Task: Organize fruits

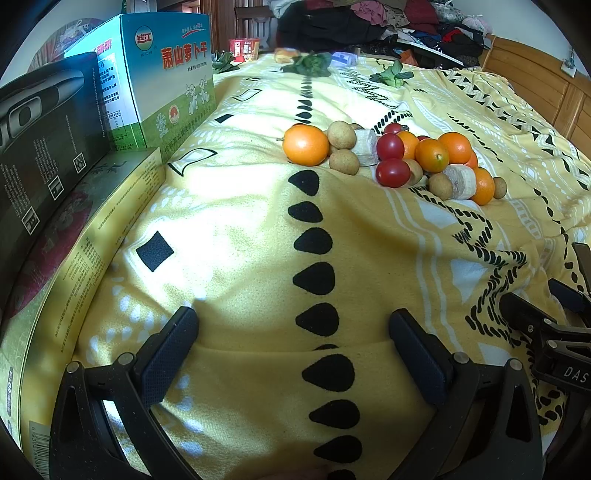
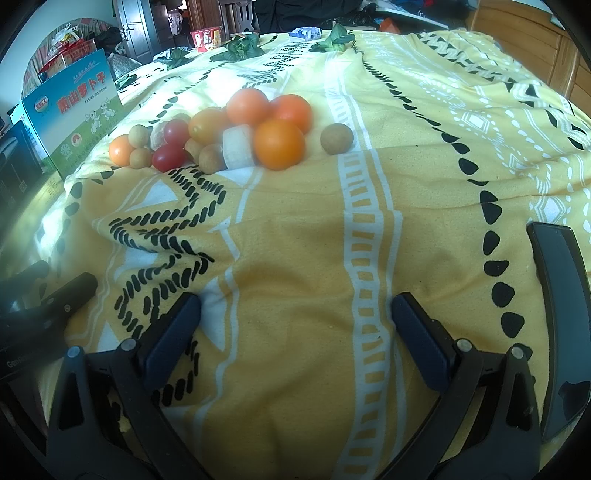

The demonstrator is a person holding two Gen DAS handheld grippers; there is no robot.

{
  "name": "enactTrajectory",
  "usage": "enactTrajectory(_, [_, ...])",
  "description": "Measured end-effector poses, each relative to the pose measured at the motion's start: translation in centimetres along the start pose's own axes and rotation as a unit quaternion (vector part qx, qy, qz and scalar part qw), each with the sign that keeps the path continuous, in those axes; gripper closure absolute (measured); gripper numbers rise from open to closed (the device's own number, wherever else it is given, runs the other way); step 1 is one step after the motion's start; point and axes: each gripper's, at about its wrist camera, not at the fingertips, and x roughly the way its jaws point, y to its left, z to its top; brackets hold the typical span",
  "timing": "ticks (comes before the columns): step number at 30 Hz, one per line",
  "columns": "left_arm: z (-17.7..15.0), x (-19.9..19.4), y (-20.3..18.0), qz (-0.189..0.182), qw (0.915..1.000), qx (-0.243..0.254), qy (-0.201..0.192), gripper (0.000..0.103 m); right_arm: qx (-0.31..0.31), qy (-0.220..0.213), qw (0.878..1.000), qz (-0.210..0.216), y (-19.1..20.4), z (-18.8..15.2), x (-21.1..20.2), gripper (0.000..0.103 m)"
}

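Observation:
A mixed heap of fruit lies on the yellow patterned blanket (image 1: 240, 258): oranges (image 1: 306, 144), red cherry tomatoes (image 1: 392, 172), small brown longans (image 1: 344, 161) and pale banana chunks (image 1: 460, 181). In the right wrist view the same heap shows oranges (image 2: 279, 144), tomatoes (image 2: 169, 157), a banana chunk (image 2: 239, 146) and one longan (image 2: 336, 138) lying apart to the right. My left gripper (image 1: 293, 334) is open, well short of the heap, nothing between its fingers. My right gripper (image 2: 295, 319) is open too, over bare blanket.
Boxes line the left edge: a blue-green carton (image 1: 166, 85), a black box (image 1: 40, 140) and a flat yellow box (image 1: 74, 258). A dark phone (image 2: 561, 317) lies at the right. Leafy greens (image 1: 308, 63) and a clothes pile (image 1: 369, 22) sit at the far end.

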Motion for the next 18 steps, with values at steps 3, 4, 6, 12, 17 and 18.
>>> enactTrajectory(3, [-0.13, -0.01, 0.1, -0.001, 1.0, 0.0, 0.0, 0.0, 0.0, 0.0, 1.0, 0.0, 0.04, 0.04, 0.01, 0.0])
enactTrajectory(4, [-0.16, -0.07, -0.01, -0.001, 1.0, 0.0, 0.0, 0.0, 0.0, 0.0, 1.0, 0.0, -0.01, -0.06, -0.08, 0.0])
enactTrajectory(6, [-0.13, -0.01, 0.11, -0.001, 1.0, -0.001, 0.0, 0.0, 0.0, 0.0, 1.0, -0.001, 0.03, -0.04, -0.08, 0.0])
enactTrajectory(12, [-0.17, -0.08, 0.06, -0.001, 1.0, -0.001, 0.0, 0.0, 0.0, 0.001, 1.0, -0.001, 0.0, -0.18, -0.14, 0.0])
enactTrajectory(17, [-0.34, -0.05, 0.35, -0.002, 1.0, -0.001, 0.0, 0.0, 0.0, 0.0, 1.0, -0.001, 0.0, -0.18, -0.14, 0.0])
enactTrajectory(18, [-0.41, -0.12, 0.36, -0.002, 1.0, -0.001, 0.0, 0.0, 0.0, 0.0, 1.0, -0.001, 0.01, -0.19, -0.13, 0.0])
